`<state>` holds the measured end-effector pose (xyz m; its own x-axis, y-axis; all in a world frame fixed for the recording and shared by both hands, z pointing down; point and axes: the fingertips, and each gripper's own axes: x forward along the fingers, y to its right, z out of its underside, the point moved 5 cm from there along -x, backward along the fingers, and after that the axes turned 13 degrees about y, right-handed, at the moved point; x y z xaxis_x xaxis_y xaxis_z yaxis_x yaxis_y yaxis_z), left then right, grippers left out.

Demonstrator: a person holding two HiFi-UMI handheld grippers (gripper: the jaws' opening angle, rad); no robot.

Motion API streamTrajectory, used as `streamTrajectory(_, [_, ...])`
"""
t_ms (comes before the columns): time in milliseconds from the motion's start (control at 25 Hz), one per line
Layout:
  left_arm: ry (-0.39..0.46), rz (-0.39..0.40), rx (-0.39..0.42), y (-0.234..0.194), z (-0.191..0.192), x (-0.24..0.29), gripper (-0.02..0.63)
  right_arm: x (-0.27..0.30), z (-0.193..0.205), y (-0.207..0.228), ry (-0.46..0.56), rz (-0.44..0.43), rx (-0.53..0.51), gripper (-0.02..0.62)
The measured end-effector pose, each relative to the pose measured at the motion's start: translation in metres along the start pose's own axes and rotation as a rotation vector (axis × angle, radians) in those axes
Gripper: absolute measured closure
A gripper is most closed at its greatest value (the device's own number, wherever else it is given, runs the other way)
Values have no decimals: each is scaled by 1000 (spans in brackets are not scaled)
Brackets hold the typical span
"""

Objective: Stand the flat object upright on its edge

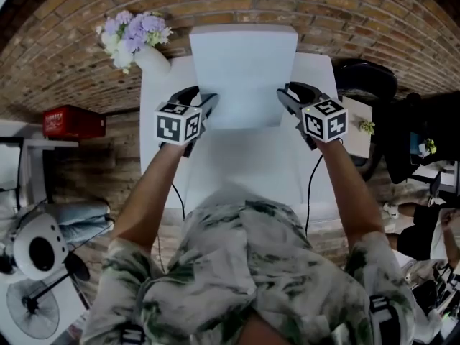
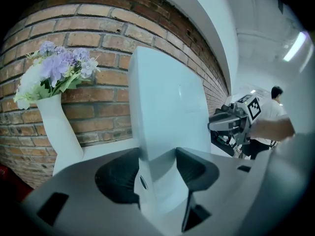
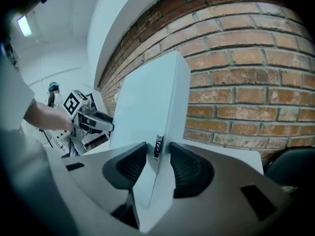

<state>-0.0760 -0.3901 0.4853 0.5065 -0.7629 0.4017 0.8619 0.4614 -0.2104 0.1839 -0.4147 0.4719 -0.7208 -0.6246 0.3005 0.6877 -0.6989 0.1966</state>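
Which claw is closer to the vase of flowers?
Left. The left claw holds the white panel by the edge beside the vase; the right claw holds its far edge, across the panel from the vase.

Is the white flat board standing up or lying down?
Standing up, nearly: the white flat board rises before the brick wall, its side edges pinched by the left gripper and right gripper.
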Motion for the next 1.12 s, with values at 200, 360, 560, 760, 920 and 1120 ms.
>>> streamTrajectory(200, [17,-25,27,-8,-11,19,356,14,-12,17,12,5,-57,426])
streamTrajectory(360, [29,-40,50,-17,-17,37,356,27,-19,31,29,19,-108,430])
streamTrajectory(560, [44,-72,77,-27,-25,59,357,45,-26,50,47,31,-182,431])
streamTrajectory(760, [54,-97,89,-40,-31,83,357,64,-30,70,64,29,-222,433])
streamTrajectory(920, [71,-113,106,-48,-35,102,359,77,-31,84,82,40,-258,433])
streamTrajectory(1120, [99,-139,131,-58,-39,124,359,91,-31,102,114,54,-288,434])
